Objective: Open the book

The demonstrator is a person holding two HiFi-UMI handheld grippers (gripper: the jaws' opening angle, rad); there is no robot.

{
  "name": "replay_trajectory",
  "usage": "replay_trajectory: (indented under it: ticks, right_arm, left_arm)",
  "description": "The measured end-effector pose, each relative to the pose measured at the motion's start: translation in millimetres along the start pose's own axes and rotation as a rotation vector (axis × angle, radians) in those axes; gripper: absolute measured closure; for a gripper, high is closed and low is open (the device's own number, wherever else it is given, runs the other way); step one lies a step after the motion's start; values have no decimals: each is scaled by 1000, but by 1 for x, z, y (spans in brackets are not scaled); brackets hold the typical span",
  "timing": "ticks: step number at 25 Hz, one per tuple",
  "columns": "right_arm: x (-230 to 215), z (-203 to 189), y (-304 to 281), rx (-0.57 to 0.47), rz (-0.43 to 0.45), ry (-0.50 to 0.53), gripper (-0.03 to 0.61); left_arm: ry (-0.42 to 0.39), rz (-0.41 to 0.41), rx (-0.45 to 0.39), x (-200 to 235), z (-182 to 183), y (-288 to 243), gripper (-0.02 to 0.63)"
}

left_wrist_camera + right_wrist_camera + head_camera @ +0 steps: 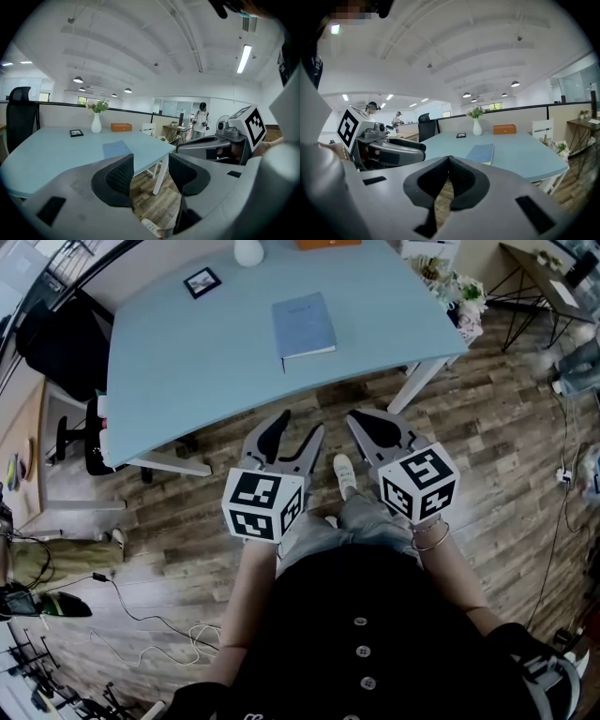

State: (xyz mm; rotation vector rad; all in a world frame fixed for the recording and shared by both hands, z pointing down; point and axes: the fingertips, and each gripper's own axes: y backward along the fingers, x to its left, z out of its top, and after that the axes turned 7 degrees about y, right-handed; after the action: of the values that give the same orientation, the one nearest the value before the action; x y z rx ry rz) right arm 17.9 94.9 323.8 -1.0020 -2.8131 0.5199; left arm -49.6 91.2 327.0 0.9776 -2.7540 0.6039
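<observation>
Book [303, 324] lies shut on table [187, 362] nr vase [477, 127] w/ flowers [476, 112]; left claw [151, 168] open, right claw [449, 159] closed.

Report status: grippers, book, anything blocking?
Left gripper open, right gripper shut, both empty, short of table. Book closed, flat near table edge. Nothing on it.
</observation>
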Motion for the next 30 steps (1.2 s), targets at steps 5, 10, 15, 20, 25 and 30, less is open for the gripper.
replay_trajectory:
  ticks: [5,10,15,20,25,30]
  right_arm:
    - [-20,3,-30,8,29,-6,577]
    - [-46,11,-63,22,48,-9,577]
    - [-77,18,-92,33,68,-11,577]
    - [-107,24,-113,49,85,-6,577]
    - [-129,29,-133,58,106,-5,577]
    - [-147,24,-147,82,135,-9,577]
  left_arm:
    - [7,14,16,24,8,-27,400]
    - [33,8,32,46,25,-63,400]
    - [47,15,36,66,44,-97,400]
    - [60,26,42,79,55,-128,400]
    - [85,41,55,92,59,-151,400]
    - [87,66,65,100,63,-169,400]
